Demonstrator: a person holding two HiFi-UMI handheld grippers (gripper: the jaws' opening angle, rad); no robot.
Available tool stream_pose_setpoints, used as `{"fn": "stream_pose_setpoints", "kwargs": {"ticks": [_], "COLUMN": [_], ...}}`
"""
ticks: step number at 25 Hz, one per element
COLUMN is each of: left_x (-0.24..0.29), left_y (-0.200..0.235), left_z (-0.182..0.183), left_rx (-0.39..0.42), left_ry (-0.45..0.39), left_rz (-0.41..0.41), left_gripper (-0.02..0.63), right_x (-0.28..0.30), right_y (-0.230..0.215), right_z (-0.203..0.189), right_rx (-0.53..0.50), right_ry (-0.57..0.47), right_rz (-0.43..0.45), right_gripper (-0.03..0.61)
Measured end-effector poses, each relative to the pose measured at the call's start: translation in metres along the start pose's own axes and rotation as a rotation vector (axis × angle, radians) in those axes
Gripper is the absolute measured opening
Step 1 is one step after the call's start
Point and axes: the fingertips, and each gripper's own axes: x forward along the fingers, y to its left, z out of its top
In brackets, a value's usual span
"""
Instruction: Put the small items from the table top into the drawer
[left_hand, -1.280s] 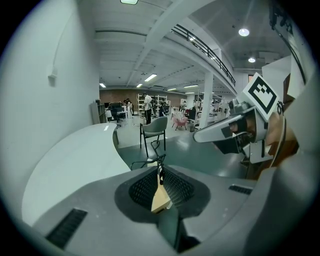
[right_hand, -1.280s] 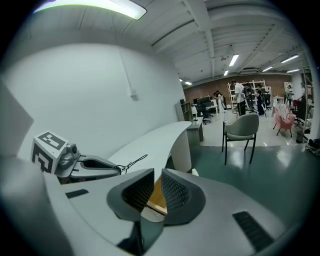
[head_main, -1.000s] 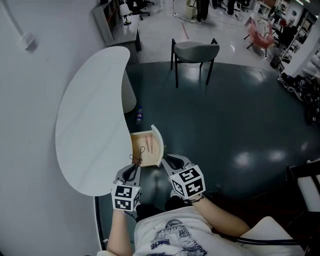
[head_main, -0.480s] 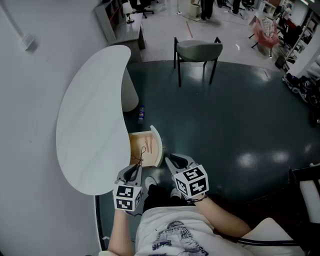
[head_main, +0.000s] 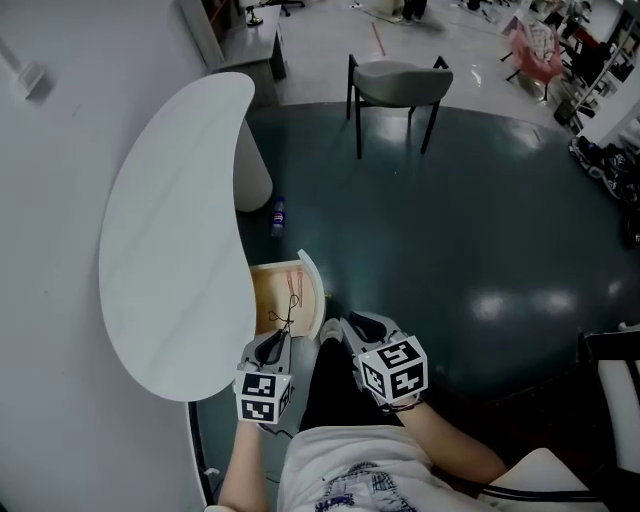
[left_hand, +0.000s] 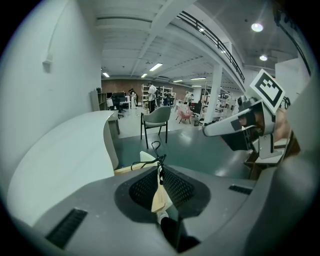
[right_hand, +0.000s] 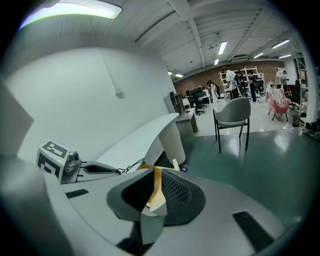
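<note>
Fingers (left_hand: 176, 189) of the left gripper (head_main: 279, 338) are found clamped on a thin black wiry item (left_hand: 160, 159), now lowered to the near edge of the open drawer (head_main: 316, 290), while the right gripper (head_main: 345, 328) is held barely parted and empty beside it, so release is judged near.

My left hand-held gripper (left_hand: 160, 168) pinches a thin black wire loop (left_hand: 161, 158); an open wooden drawer (left_hand: 125, 170) shows just beyond, beside the white table (left_hand: 65, 150).
</note>
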Motion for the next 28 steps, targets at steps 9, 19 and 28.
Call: {"fn": "stream_pose_setpoints", "kwargs": {"ticks": [9, 19, 28], "left_x": [0.060, 0.122, 0.155], "left_y": [0.012, 0.021, 0.041], "left_z": [-0.027, -0.074, -0.100], "left_rx": [0.008, -0.010, -0.041], "left_ry": [0.064, 0.125, 0.173], "left_rz": [-0.017, -0.021, -0.019], "left_gripper": [0.051, 0.051, 0.051], "right_x": [0.039, 0.089, 0.117], "right_y": [-0.034, -0.058, -0.087], "right_z": [-0.027, -0.072, -0.111], "right_rx": [0.069, 0.113, 0.144], "right_ry": [0.044, 0.079, 0.145], "right_rz": [-0.022, -0.005, -0.031], "right_gripper": [0.060, 0.060, 0.060]}}
